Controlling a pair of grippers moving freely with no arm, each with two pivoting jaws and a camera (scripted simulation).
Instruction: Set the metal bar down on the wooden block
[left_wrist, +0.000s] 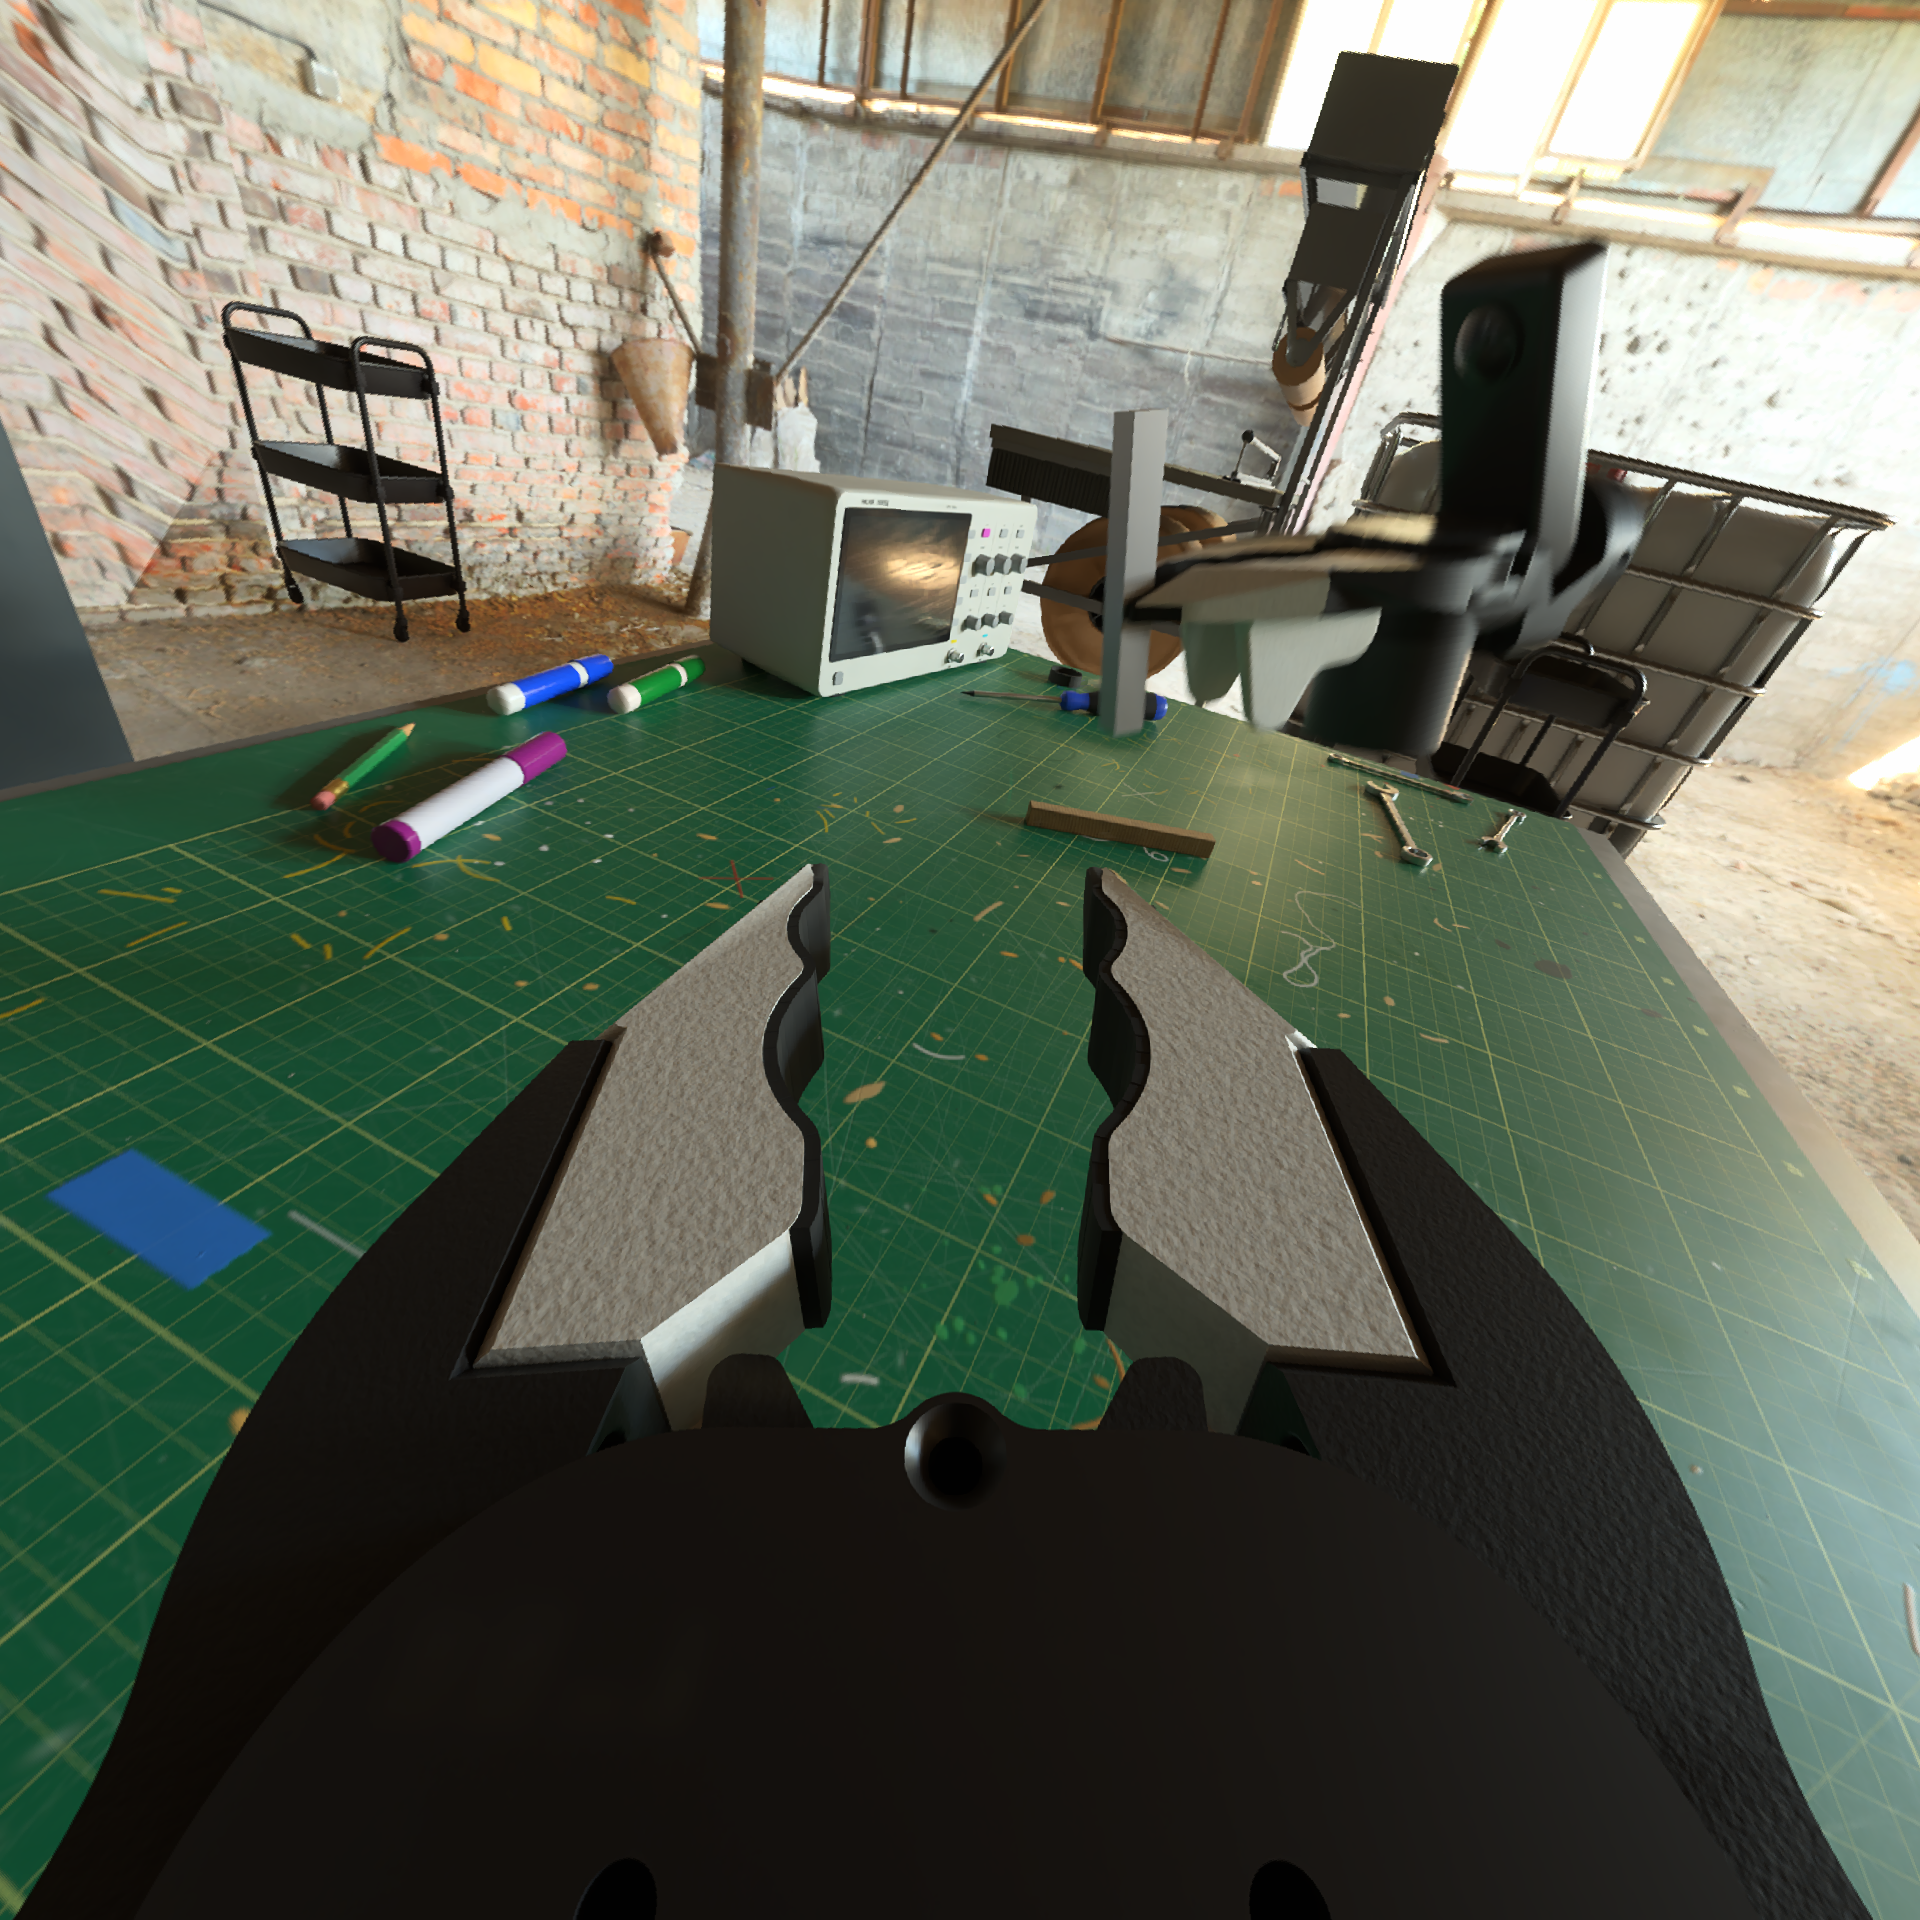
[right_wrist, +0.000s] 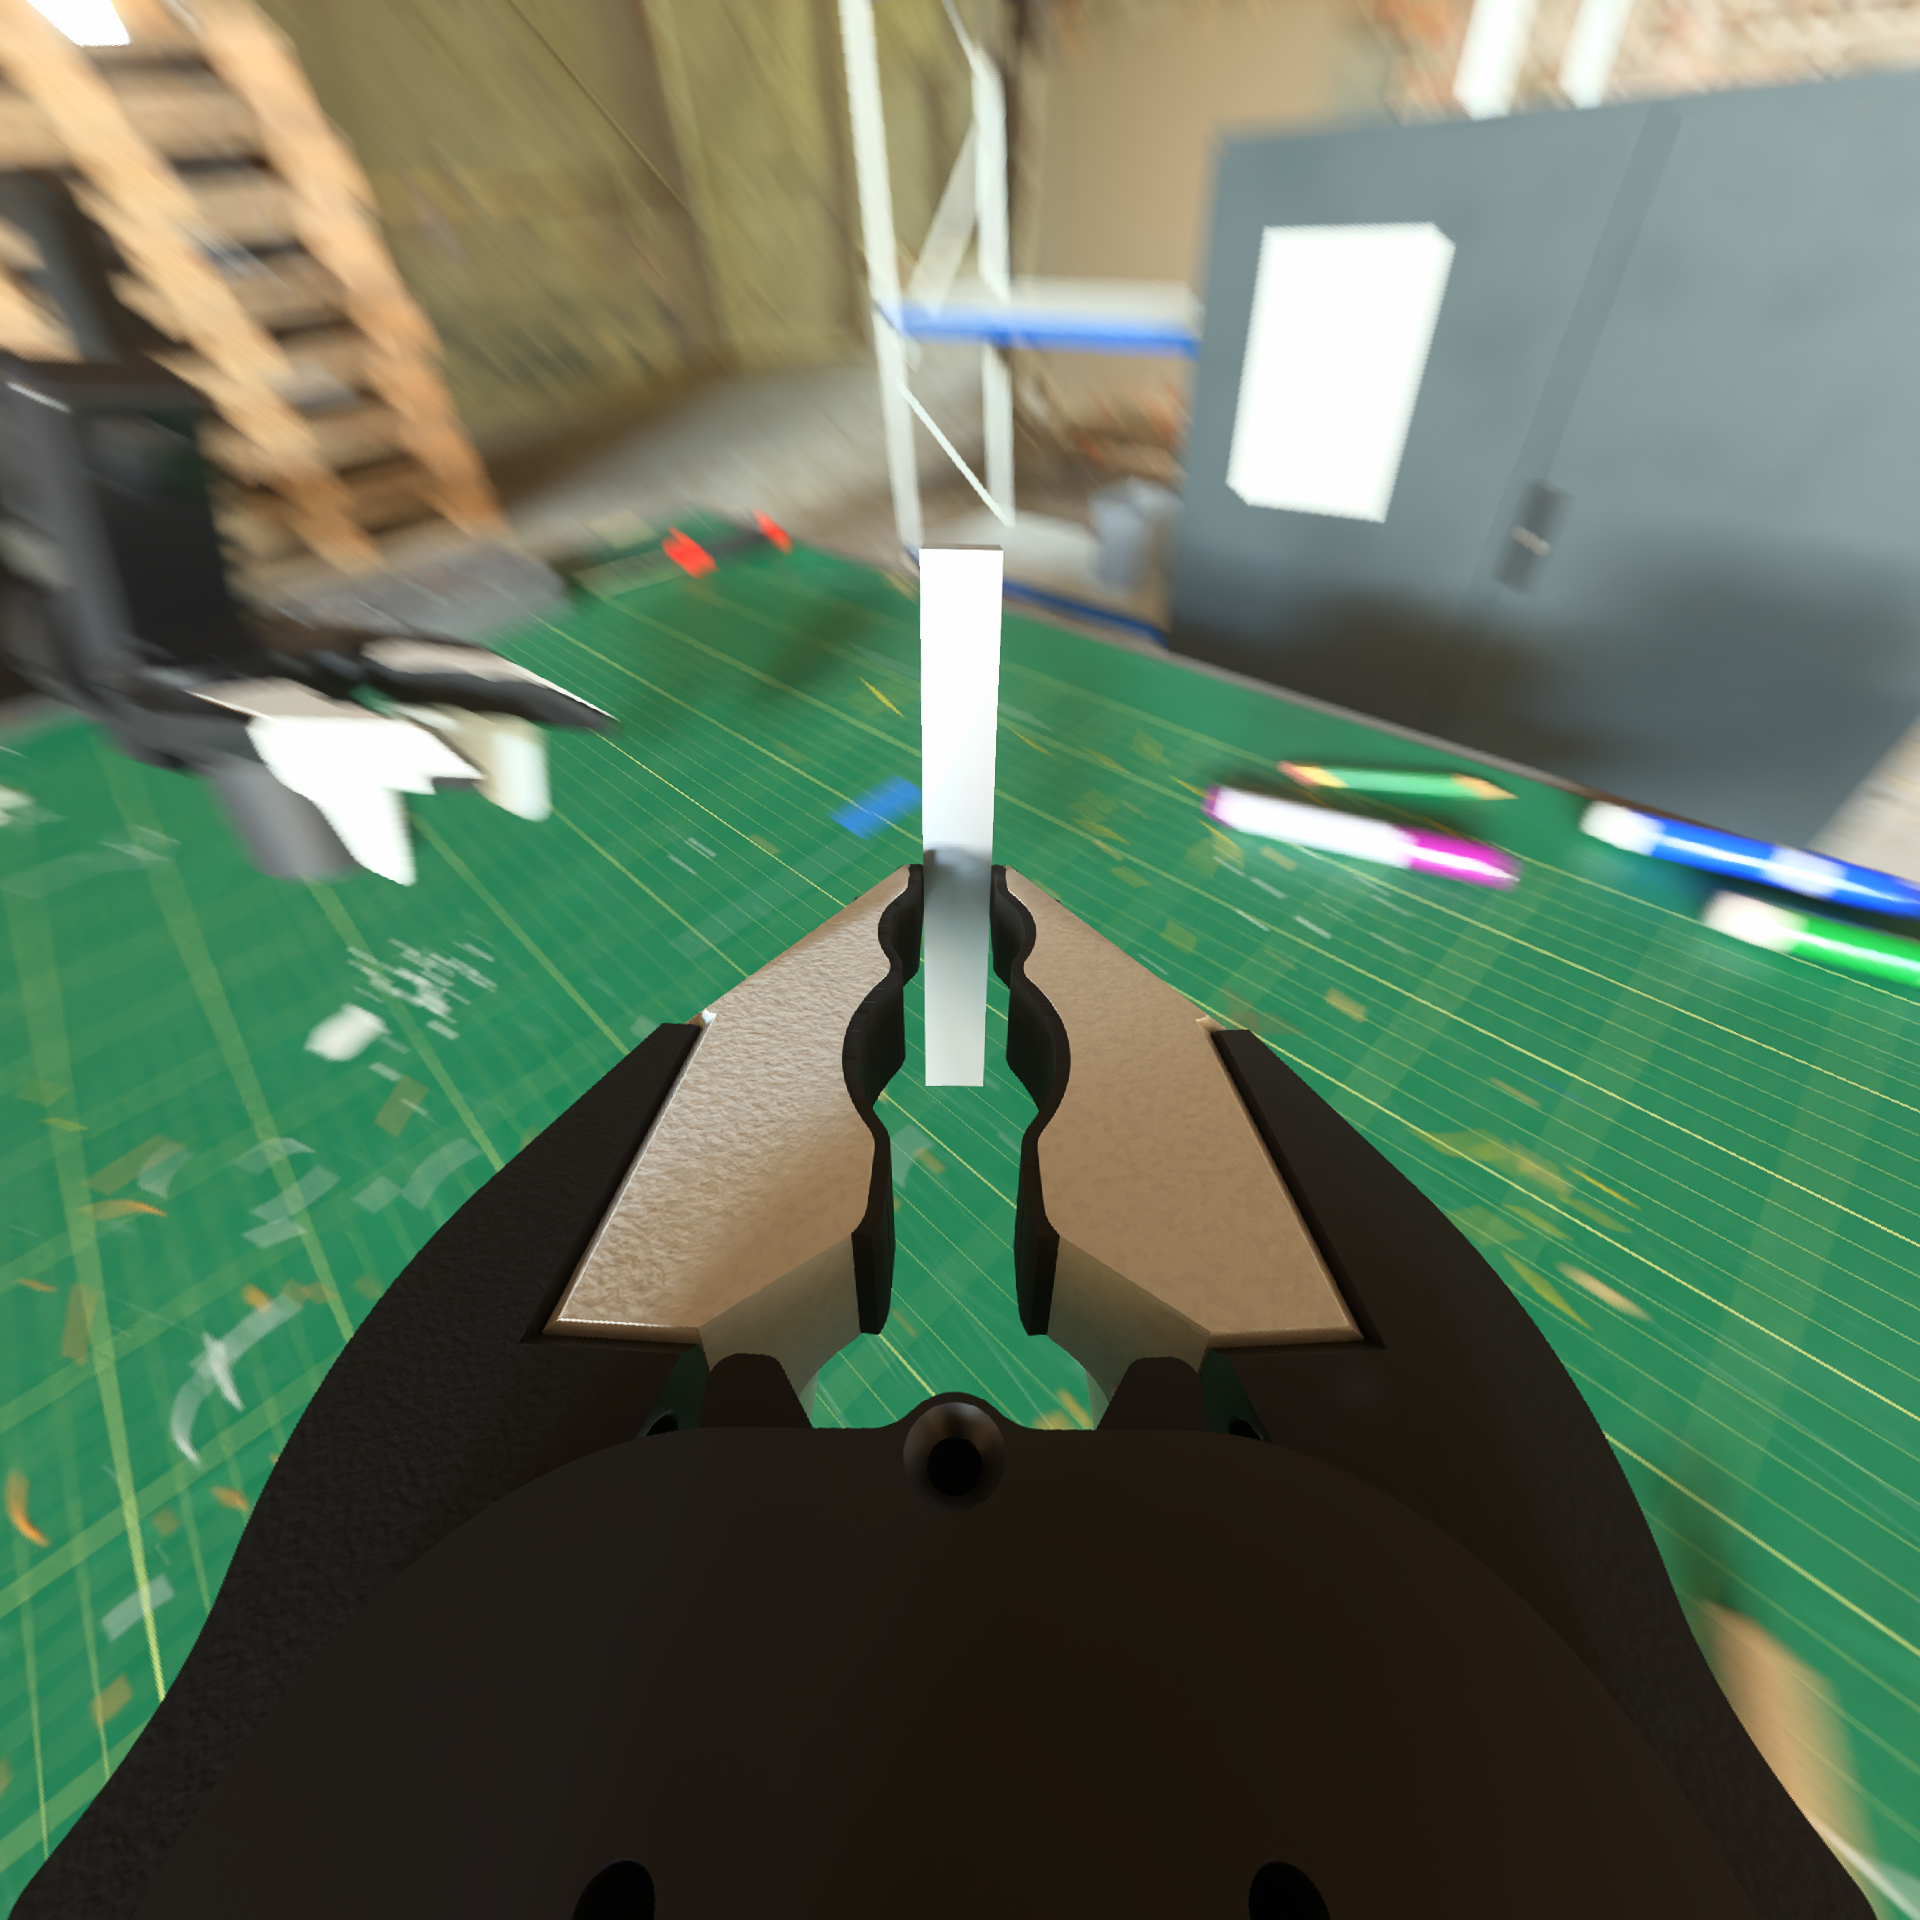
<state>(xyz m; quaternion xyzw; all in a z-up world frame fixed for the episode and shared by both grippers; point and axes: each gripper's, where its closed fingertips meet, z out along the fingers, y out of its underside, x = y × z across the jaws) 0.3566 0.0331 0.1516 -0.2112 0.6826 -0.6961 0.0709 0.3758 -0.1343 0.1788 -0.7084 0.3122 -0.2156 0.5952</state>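
Observation:
My right gripper (right_wrist: 956, 883) is shut on the metal bar (right_wrist: 961, 727), a pale grey strip held upright between its fingertips. In the left wrist view the same gripper (left_wrist: 1143, 603) hangs in the air at the far right with the bar (left_wrist: 1132, 561) standing vertical above the mat. The wooden block (left_wrist: 1120, 828), a thin flat brown slat, lies on the green mat below and in front of the bar. My left gripper (left_wrist: 956, 894) is open and empty, low over the mat, short of the block. It shows blurred at the left of the right wrist view (right_wrist: 499, 717).
An oscilloscope (left_wrist: 862, 577) stands at the mat's far edge. Markers (left_wrist: 468, 795) (left_wrist: 551, 684) (left_wrist: 655, 684) and a pencil (left_wrist: 364, 767) lie at the left. Wrenches (left_wrist: 1397, 823) lie near the right edge, a blue-handled screwdriver (left_wrist: 1081, 701) under the bar. A blue patch (left_wrist: 156, 1216) marks the mat.

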